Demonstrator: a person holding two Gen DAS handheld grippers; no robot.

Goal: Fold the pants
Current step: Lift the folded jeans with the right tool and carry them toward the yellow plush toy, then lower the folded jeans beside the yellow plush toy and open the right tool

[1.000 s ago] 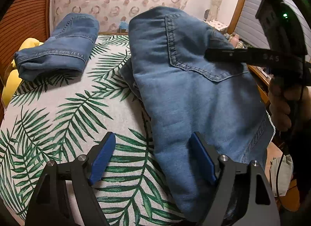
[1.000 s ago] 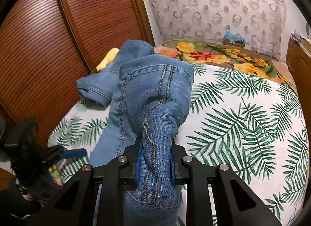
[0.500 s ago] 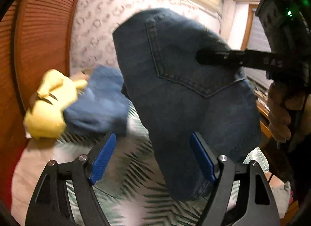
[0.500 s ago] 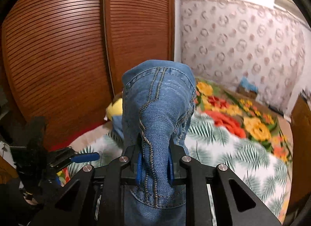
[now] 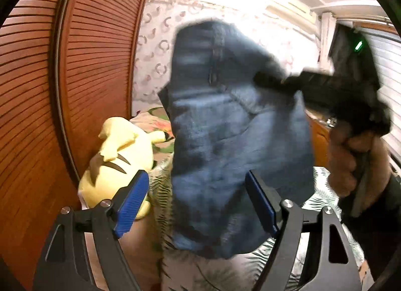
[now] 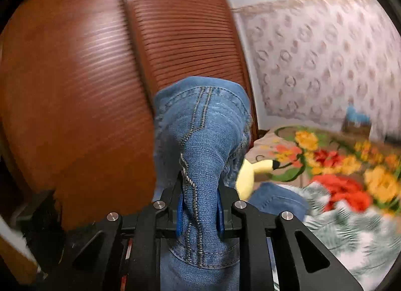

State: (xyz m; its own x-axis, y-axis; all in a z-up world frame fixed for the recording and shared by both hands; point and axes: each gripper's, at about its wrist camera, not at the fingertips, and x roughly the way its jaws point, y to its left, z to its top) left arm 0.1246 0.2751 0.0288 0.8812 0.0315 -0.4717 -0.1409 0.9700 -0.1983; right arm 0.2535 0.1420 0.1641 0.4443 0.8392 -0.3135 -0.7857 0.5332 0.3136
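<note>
Folded blue jeans (image 5: 233,140) hang in the air above the bed, blurred by motion. My right gripper (image 5: 260,80) is shut on their upper edge, a hand (image 5: 351,160) behind it. The right wrist view shows the same grip: the denim seam (image 6: 200,165) is pinched between the blue pads of the right gripper (image 6: 199,205). My left gripper (image 5: 195,200) stands open wide in front of the hanging jeans. Its left pad (image 5: 130,203) is clear of the cloth, and its right pad (image 5: 260,203) overlaps the cloth's lower edge without pressing it.
A yellow plush toy (image 5: 120,160) lies by the slatted wooden wardrobe doors (image 5: 75,65) at the bed's left side. A second folded pair of jeans (image 6: 275,200) rests on the leaf-print sheet (image 6: 351,235), near a floral blanket (image 6: 351,165). A patterned wall stands behind.
The jeans rose off the bed in the right gripper. Both grippers went up and swung left toward the wardrobe. The left jaws stayed wide, the right stayed clamped.
</note>
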